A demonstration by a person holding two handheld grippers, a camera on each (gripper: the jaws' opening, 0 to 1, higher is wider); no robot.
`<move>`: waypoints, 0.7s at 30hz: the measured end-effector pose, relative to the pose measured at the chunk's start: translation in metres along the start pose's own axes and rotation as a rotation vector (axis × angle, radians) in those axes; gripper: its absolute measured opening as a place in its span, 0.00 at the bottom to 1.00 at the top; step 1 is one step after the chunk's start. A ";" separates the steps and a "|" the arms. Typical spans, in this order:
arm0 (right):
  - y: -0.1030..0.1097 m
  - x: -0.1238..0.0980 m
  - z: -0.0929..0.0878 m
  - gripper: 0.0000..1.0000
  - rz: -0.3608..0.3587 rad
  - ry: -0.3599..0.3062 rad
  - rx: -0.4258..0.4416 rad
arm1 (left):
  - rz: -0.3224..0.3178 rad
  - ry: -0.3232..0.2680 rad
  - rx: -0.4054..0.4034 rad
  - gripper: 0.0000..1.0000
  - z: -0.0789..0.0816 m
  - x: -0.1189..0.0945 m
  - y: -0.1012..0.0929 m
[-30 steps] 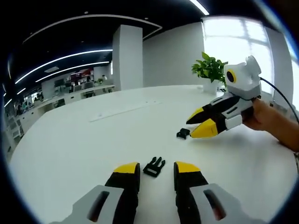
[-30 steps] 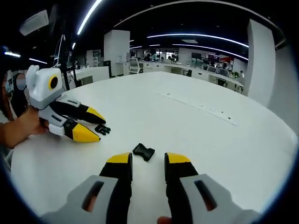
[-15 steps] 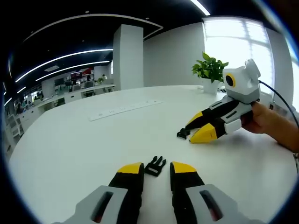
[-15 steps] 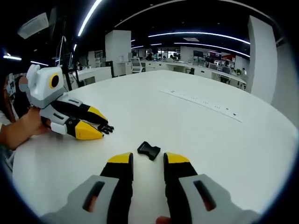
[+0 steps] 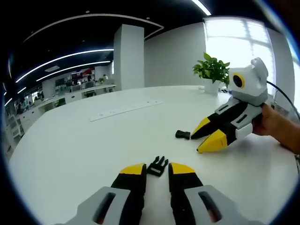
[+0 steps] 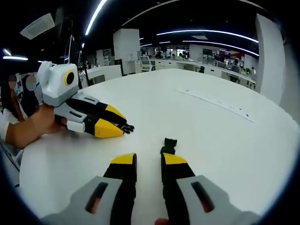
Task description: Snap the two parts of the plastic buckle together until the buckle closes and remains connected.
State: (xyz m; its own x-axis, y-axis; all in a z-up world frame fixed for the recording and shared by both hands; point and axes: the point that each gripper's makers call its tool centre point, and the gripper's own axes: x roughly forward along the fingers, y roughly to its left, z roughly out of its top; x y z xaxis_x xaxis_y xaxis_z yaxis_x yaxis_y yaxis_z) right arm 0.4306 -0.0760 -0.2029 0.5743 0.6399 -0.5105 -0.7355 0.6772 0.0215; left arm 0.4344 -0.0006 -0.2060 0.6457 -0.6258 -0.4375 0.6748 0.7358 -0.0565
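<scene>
The pronged buckle half [image 5: 158,163] lies on the white table [image 5: 70,140] in the left gripper view. Its rear sits between the yellow tips of my left gripper [image 5: 157,169], whose jaws have narrowed to about its width. The socket half [image 5: 183,135] lies further off, just left of my right gripper [image 5: 197,143]. In the right gripper view the socket half [image 6: 168,144] sits end-on just ahead of the right fingertip [image 6: 173,159], outside the gap of my open right gripper [image 6: 148,160]. My left gripper [image 6: 121,125] reaches in from the left with the prongs [image 6: 128,127] poking past its tips.
A potted plant [image 5: 211,68] stands at the table's far edge. A long white strip [image 5: 126,108] lies flat further back on the table. A person's hand [image 5: 276,126] holds the right gripper, and another hand [image 6: 28,129] holds the left one.
Both grippers' jaws have narrowed. The left jaws have closed in around the pronged half. The socket half has turned end-on and now lies ahead of the right fingertip.
</scene>
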 end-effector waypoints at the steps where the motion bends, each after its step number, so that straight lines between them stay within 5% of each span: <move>1: 0.000 0.000 0.001 0.21 0.001 -0.003 -0.002 | -0.001 0.000 0.000 0.17 0.000 0.000 -0.001; 10: -0.018 -0.003 -0.002 0.24 -0.091 -0.028 -0.013 | -0.003 0.002 0.000 0.15 0.000 0.002 0.002; 21: 0.012 0.003 0.000 0.24 -0.022 -0.036 -0.034 | 0.000 0.006 -0.004 0.14 0.002 0.008 0.020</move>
State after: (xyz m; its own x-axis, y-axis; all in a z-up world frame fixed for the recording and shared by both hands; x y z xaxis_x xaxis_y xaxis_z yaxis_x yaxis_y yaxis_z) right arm 0.4239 -0.0662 -0.2038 0.6027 0.6379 -0.4795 -0.7338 0.6791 -0.0189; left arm 0.4537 0.0082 -0.2084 0.6434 -0.6246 -0.4426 0.6735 0.7367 -0.0606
